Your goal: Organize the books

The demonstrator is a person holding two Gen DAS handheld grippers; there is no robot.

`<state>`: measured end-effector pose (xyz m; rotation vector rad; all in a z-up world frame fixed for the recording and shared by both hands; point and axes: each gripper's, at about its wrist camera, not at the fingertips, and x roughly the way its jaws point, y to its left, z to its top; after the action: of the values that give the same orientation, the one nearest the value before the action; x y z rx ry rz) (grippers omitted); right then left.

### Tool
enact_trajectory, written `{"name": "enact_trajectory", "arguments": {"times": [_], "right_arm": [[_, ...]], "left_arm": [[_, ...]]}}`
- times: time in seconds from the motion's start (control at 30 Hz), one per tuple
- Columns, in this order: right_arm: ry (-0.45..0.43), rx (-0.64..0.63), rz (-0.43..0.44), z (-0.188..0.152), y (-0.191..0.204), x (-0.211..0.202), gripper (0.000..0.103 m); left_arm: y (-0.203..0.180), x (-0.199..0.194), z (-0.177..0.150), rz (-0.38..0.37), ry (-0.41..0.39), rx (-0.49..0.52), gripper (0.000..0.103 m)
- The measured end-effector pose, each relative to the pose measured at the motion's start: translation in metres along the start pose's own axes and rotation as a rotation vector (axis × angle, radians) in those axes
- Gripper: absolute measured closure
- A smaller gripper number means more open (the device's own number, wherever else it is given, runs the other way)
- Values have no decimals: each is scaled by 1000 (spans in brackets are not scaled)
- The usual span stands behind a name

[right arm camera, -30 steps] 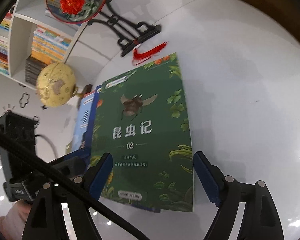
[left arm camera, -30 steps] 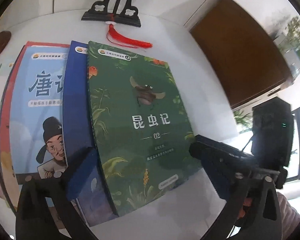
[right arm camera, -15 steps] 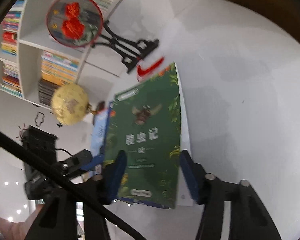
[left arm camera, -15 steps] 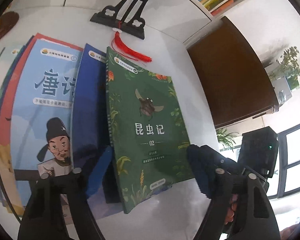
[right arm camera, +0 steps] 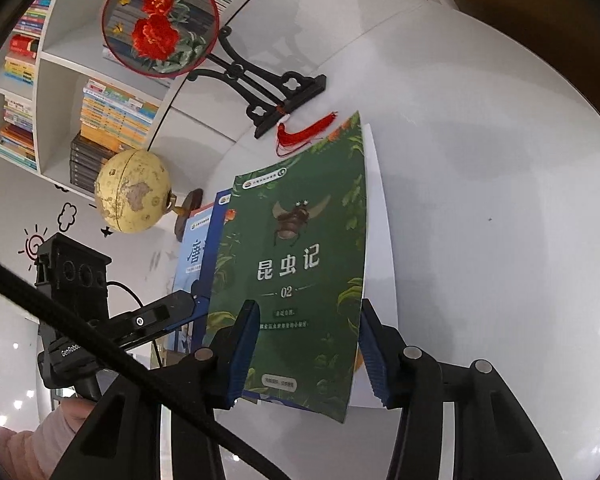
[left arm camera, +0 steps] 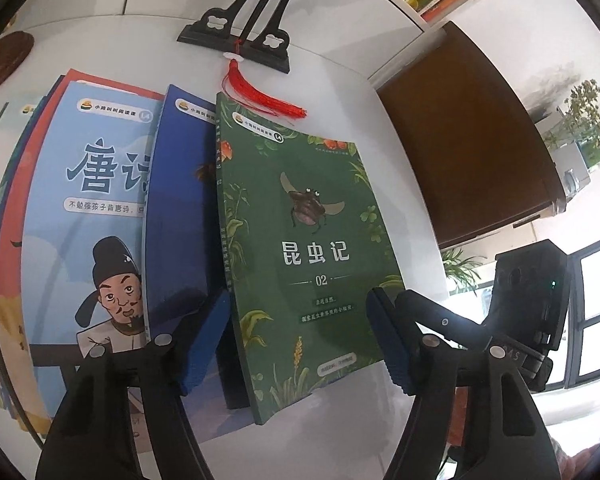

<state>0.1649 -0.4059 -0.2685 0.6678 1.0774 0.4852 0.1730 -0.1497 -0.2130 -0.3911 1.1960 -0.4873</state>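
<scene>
your right tool [right arm camera: 306,354] had just been closing across the green book [right arm camera: 296,280], propped off the white table [right arm camera: 480,220]; your left tool [left arm camera: 300,336] had narrowed beside its spine, though real contact was unclear. the cover could have bowed and slipped onto the blue book [left arm camera: 180,216] below

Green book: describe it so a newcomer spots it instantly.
On the white table, find the black carved stand with its red tassel. The green book begins at the tassel's tip, rightmost of the fanned row. Only it shows a winged beetle among leaves.
</scene>
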Motion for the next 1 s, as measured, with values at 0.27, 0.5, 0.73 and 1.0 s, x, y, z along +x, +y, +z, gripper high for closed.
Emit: {"name": "enact_trajectory", "arguments": {"times": [0.27,0.5,0.73,1.0], "right_arm": [[16,-8,-11,0,4,4,54],[38,-32,-80,0,6,9,82],[19,-29,-106,1,3,2,95],[20,-33,-115,1,6,-1,95]], "left_arm": [[6,8,0,-15,28,-26,36],[7,15,-3,-34,24,-27,48],[5,17,-9,-8,9,5,73],[6,16,-8,-25,7,-1,73]]}}
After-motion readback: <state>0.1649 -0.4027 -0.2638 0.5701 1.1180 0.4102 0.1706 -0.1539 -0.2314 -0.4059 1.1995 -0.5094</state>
